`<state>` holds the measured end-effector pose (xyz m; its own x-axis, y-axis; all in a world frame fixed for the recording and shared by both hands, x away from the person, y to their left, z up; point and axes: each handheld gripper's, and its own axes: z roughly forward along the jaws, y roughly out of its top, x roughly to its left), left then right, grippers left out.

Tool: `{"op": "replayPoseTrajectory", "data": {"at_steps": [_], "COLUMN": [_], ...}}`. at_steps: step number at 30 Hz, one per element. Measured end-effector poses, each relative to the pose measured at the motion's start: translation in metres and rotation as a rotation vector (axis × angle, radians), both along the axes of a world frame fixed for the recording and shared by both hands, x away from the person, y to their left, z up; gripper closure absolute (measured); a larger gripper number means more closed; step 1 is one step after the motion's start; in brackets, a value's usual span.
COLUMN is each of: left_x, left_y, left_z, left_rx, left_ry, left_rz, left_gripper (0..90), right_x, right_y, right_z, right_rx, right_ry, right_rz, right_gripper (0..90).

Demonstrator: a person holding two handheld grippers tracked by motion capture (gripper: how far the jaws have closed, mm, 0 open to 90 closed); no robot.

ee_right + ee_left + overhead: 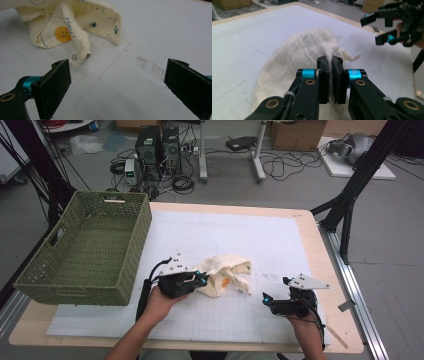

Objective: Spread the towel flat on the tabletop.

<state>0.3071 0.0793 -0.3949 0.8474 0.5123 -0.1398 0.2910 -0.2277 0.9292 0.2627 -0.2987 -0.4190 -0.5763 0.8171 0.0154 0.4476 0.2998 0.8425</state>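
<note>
Left gripper [330, 75] had pinched a fold of the cream cloth [225, 272] at table centre, so I could lift it toward the basket [90, 250] at 9 o'clock. Right gripper [117, 82] waited wide open, holding nothing, at 4 o'clock.

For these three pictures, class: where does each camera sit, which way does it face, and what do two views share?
High view: above the person's side, looking forward and down on the table, basket, both forearms.
Left gripper view: on the left gripper, along jaws shut on the cloth; right gripper beyond.
Right gripper view: on the right gripper, jaws open, facing the cloth.
Shared: the cloth.
</note>
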Motion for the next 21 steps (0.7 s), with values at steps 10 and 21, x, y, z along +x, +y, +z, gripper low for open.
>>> {"op": "replayPoseTrajectory", "data": {"at_steps": [10, 21], "left_x": [0.025, 0.044], "left_y": [0.026, 0.035], "left_z": [0.006, -0.005], "left_rx": [-0.076, -0.062], "left_ry": [0.015, 0.033], "left_rz": [0.139, 0.287], "left_gripper": [84.5, 81.2], "right_x": [0.006, 0.032], "right_y": [0.037, 0.074], "right_z": [-0.001, -0.007], "right_rx": [-0.076, -0.103], "right_ry": [-0.005, -0.003], "right_rz": [0.11, 0.195], "right_gripper": [6.4, 23.7]}}
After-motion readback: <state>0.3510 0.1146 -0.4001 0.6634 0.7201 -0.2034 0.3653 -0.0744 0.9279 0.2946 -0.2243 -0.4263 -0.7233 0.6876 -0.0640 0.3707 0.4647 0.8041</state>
